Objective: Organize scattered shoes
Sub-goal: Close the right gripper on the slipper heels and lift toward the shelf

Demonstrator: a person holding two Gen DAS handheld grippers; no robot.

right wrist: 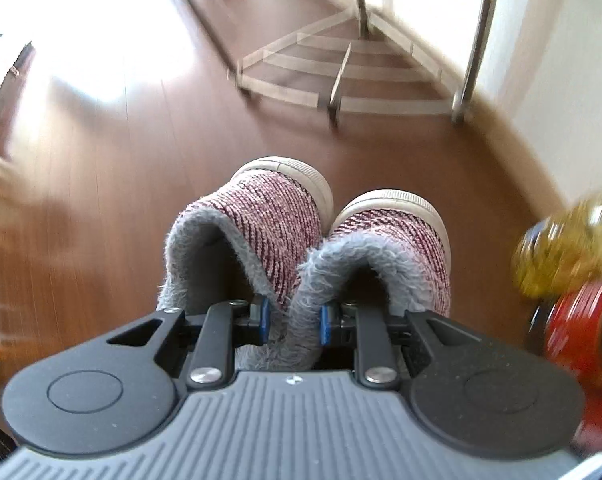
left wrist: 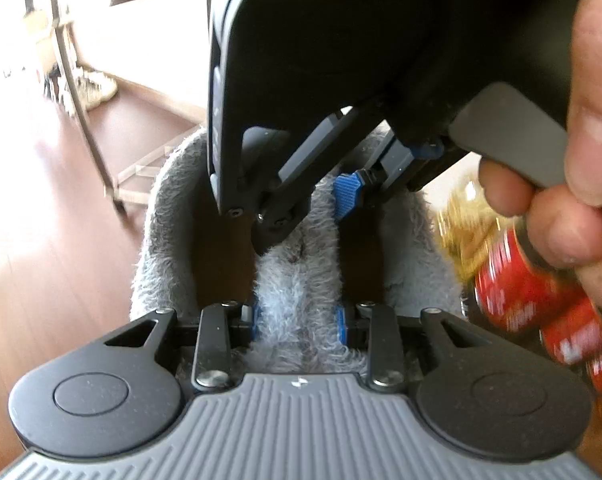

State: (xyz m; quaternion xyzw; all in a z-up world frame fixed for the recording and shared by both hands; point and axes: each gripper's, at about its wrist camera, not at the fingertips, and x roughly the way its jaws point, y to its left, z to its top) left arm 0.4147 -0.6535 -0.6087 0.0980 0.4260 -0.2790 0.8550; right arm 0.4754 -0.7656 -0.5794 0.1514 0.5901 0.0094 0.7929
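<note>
Biggest thing in the room is the brown wooden floor (right wrist: pixel 121 168), with a clear acrylic rack (right wrist: pixel 341 68) sitting low on it at the far end between metal legs. Far left in the left wrist view there's a pale pair of sneakers (left wrist: pixel 97 86) parked against the wall, looking tidy enough.

Then the pair of knit slippers (right wrist: pixel 293 232), pink-maroon weave with grey fuzzy lining and white soles. They're side by side, toes pointing away toward the rack, and both seem to be up off the floor, though with the blur I can't be sure. So my guess is this pair is mid-carry: gathered together but not resting in any final spot. Whether other shoes are left to sort, the views don't show.

Right gripper (right wrist: pixel 293 320): fingers nearly together, clamped on the two fuzzy inner collars where the slippers meet. Left gripper (left wrist: pixel 299 318): fingers a bit further apart, squeezing that same fuzzy middle ridge from the near side, with the right gripper's body right in front of it and a hand (left wrist: pixel 585 140) on its trigger.

Some blurry red and gold cans (right wrist: pixel 573 280) sit off to the right.
</note>
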